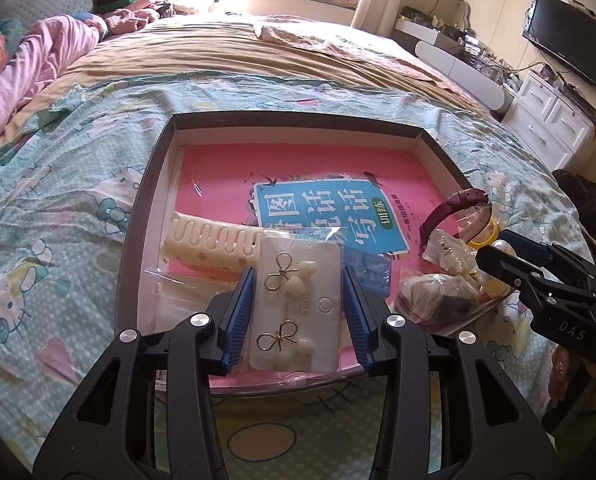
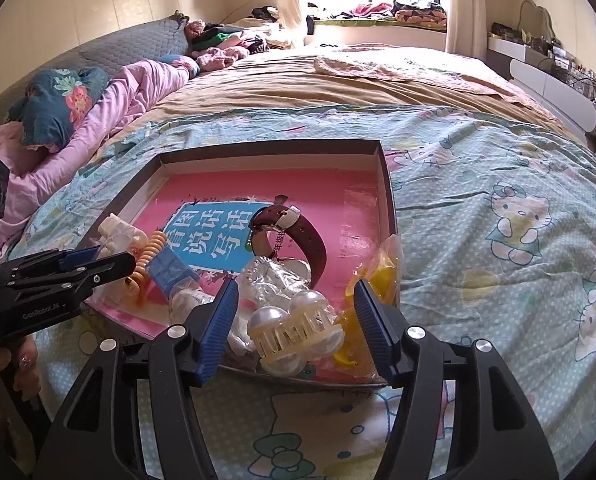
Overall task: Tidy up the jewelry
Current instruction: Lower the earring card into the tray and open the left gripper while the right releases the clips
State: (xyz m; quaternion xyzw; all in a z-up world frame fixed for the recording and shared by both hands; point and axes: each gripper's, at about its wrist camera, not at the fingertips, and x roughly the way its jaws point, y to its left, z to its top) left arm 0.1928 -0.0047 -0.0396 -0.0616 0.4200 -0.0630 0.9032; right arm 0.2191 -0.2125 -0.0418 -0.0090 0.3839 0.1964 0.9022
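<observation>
In the lower middle of the left wrist view, the left gripper [image 1: 298, 312] is standing open around an earring card [image 1: 298, 304], its blue fingers [image 1: 240, 312] not pressing it. The card is lying inside the tray [image 1: 146, 200] on the bed [image 1: 58, 208]. In the right wrist view, the right gripper [image 2: 296, 322] is hanging open over a pearl hair clip [image 2: 296, 332], below a red watch [image 2: 294, 232].
</observation>
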